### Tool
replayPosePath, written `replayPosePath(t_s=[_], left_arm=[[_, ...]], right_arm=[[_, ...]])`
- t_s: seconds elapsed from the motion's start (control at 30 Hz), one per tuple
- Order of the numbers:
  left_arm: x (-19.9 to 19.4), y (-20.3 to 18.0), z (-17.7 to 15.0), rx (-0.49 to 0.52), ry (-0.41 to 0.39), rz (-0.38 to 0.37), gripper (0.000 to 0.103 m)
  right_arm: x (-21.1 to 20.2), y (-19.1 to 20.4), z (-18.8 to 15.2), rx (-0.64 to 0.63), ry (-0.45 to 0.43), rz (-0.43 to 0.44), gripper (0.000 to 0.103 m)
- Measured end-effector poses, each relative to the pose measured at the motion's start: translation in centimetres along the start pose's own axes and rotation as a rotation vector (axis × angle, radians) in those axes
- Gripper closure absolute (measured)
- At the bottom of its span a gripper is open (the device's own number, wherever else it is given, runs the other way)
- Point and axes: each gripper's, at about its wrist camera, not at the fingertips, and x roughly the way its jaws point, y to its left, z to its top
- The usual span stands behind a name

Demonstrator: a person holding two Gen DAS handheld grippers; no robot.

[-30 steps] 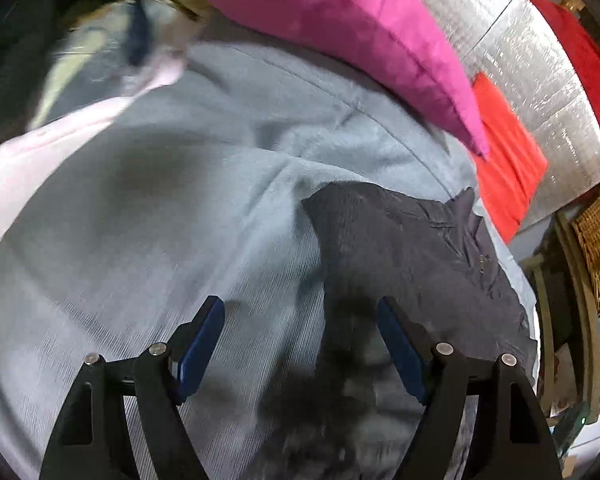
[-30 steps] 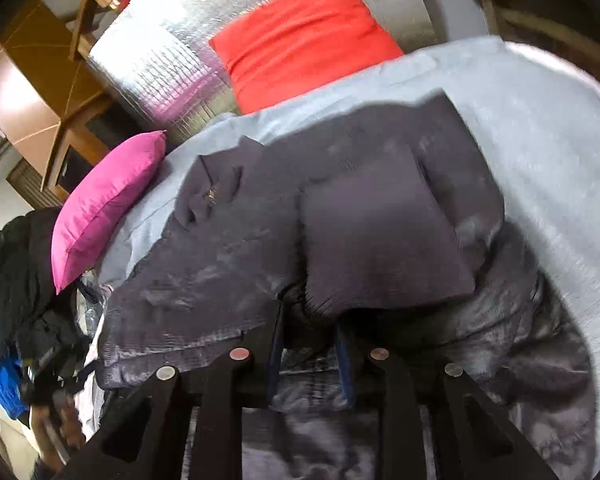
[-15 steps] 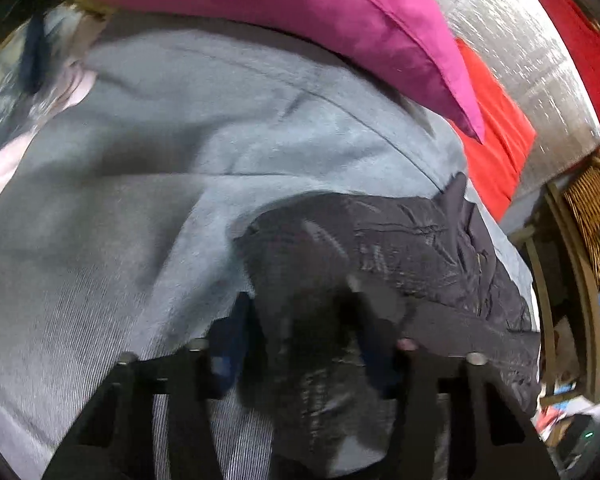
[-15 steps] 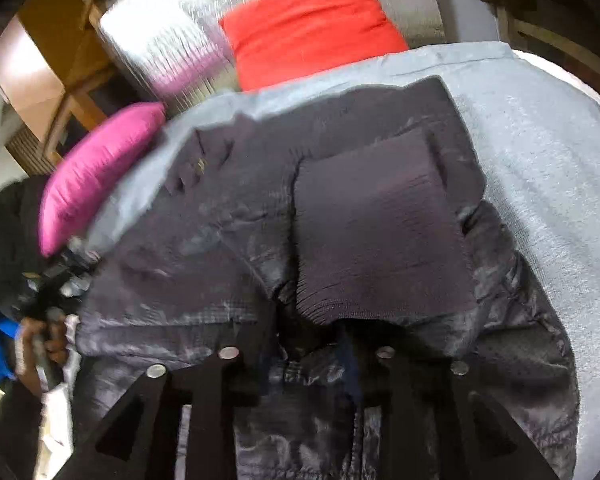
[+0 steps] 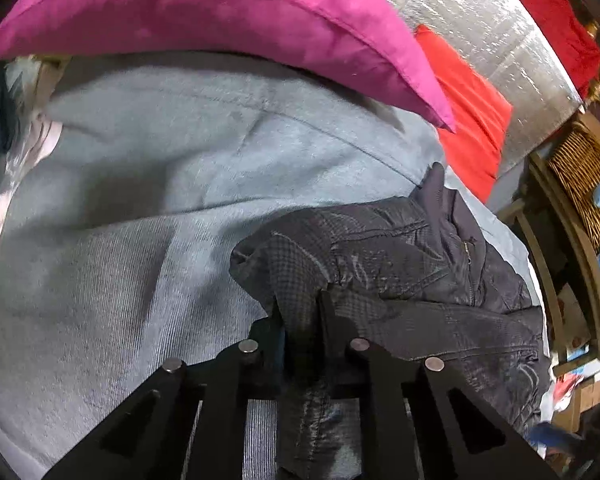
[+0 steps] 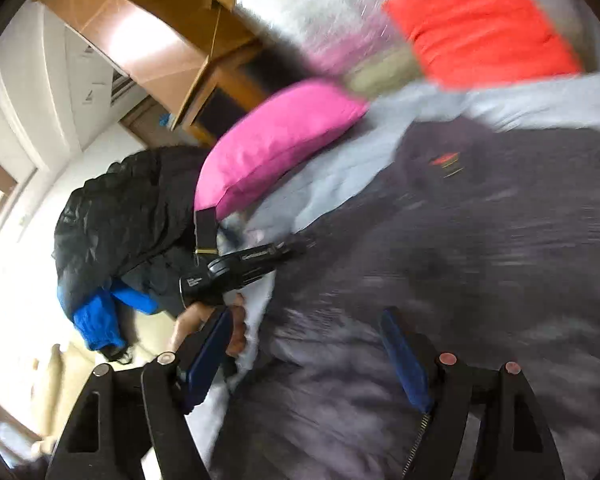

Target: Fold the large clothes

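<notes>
Two views: one fisheye camera on each hand-held gripper I hold, both looking over a bed.
Jacket: a dark grey quilted jacket (image 5: 400, 264) lies crumpled on the pale blue bedspread (image 5: 140, 208), toward the right side of the left view; in the right view it (image 6: 480, 240) fills most of the frame, blurred.
My left hand-held gripper (image 5: 300, 312): its jaws are closed narrowly on a raised fold at the jacket's near left edge, with the dark fabric pinched between them and hanging down toward the camera.
My right hand-held gripper (image 6: 312, 356): its jaws stand wide apart above the jacket, with nothing between the blue pads (image 6: 404, 356).
Zipper: a short run of metal teeth (image 6: 416, 440) shows beside the right jaw.
Pillows: a magenta pillow (image 5: 228, 16) rests on the bedspread beyond the jacket; a red cushion (image 5: 472, 108) leans against a silver quilted backing (image 5: 480, 20).
Person: in the right view, a hand (image 6: 204, 320) grips the other black tool, under a black puffy sleeve with a blue cuff (image 6: 96, 320).
Room edge: a wicker basket (image 5: 580, 176) sits to the right of the bed.
</notes>
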Motion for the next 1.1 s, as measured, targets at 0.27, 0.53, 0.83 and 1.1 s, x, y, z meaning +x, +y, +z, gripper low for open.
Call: replayPosePath(t_s=[0.27,0.53,0.83,1.1], left_arm=[[2.8,1.3,0.9,0.022,0.033,-0.003,0.091],[-1.4,0.7,0.2,0.021,-0.086,0.140,0.074],[-7.6,-8.5,-7.0,0.307,-0.204,0.130,0.052],[-0.4,-8.3,-10.2,0.362,-0.045,0.267,0.052]], right_arm=[[7.8,-5.0,-2.6,0.093,0.219,-0.117,0.056],[7.8,-5.2,-3.4,0.076,0.197,-0.130,0.063],[-0.6,-4.7,-0.8,0.120,0.018,-0.025,0.027],[-7.7,-17.4,1.4,0.322,-0.075,-0.204,0.052]])
